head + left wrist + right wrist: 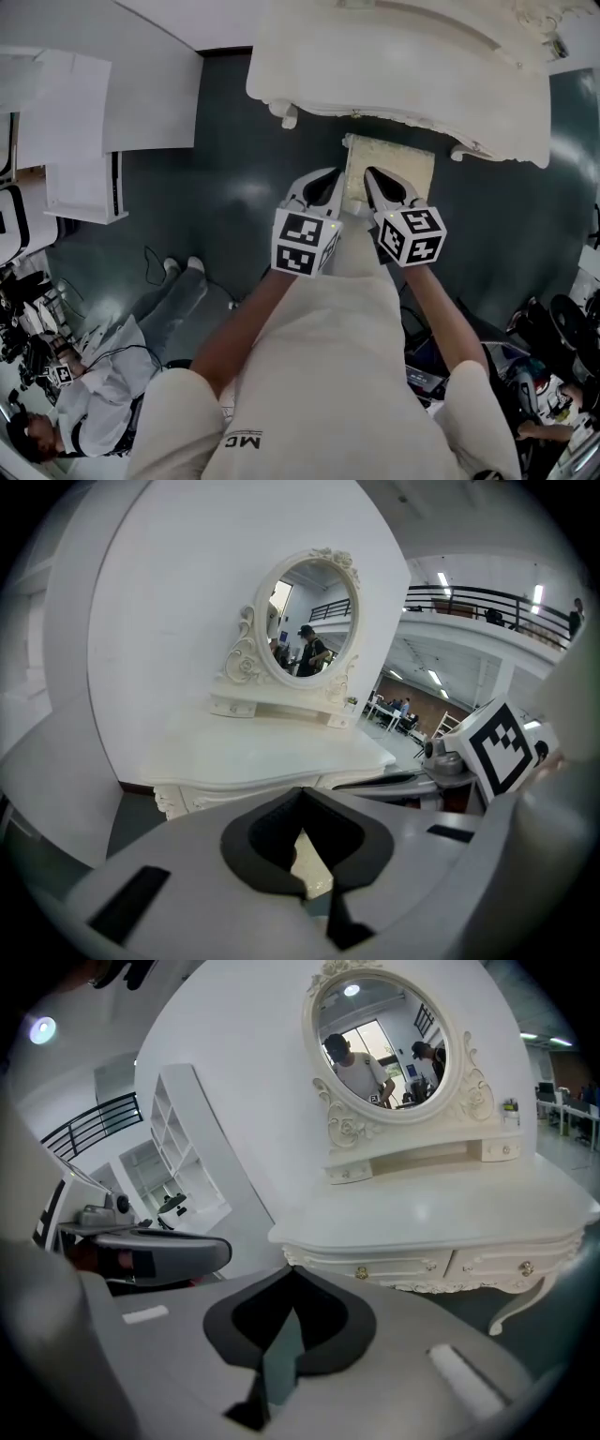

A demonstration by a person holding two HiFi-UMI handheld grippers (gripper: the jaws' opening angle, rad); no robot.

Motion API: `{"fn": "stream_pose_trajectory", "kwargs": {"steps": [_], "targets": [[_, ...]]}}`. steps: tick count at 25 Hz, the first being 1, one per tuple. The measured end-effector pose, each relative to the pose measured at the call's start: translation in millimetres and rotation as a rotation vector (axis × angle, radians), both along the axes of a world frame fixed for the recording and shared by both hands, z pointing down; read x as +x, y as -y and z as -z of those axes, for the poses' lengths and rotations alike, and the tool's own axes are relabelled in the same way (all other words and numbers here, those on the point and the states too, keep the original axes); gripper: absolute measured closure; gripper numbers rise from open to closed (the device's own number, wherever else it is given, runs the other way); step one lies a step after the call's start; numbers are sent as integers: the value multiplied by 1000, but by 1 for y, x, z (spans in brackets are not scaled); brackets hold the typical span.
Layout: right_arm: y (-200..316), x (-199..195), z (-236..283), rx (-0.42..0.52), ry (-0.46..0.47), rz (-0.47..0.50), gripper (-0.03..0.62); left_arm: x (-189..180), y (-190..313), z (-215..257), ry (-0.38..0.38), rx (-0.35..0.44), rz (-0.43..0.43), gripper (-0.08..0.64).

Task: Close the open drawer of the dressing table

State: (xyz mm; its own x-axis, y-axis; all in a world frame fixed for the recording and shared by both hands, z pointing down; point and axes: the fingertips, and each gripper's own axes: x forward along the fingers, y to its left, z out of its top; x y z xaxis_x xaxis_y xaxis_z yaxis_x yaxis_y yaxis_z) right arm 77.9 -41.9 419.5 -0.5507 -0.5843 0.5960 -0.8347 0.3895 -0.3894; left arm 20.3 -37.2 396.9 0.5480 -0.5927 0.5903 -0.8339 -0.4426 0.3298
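The cream dressing table [403,66] fills the top of the head view, and its oval mirror [309,621] shows ahead in both gripper views. A cream patterned rectangle [394,164] juts out below the table's front edge; I cannot tell whether it is the drawer or a stool. In the right gripper view the drawer fronts [403,1265] with small knobs look flush with the table. My left gripper [335,176] and right gripper [369,176] hover side by side over the rectangle's near edge. Both are shut, with nothing between their jaws [302,794] [292,1271].
Dark grey floor [225,187] surrounds the table. White panels and a shelf unit [84,178] stand to the left. A person sits on the floor at lower left [103,394], near cables. More gear lies at lower right [553,356].
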Motion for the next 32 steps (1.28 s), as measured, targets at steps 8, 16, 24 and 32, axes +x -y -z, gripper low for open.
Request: {"fn": "stream_pose_trajectory", "kwargs": {"steps": [8, 16, 24, 32], "targets": [[-16, -20, 34, -1, 34, 88, 591, -11, -3, 48, -53, 53, 81, 551], [-26, -14, 69, 26, 68, 90, 591, -8, -6, 76, -62, 83, 87, 551], [-47, -8, 89, 36, 119, 92, 591, 8, -21, 90, -64, 126, 15, 551], [-59, 10, 94, 64, 123, 71, 591, 33, -35, 93, -71, 148, -44, 551]]}}
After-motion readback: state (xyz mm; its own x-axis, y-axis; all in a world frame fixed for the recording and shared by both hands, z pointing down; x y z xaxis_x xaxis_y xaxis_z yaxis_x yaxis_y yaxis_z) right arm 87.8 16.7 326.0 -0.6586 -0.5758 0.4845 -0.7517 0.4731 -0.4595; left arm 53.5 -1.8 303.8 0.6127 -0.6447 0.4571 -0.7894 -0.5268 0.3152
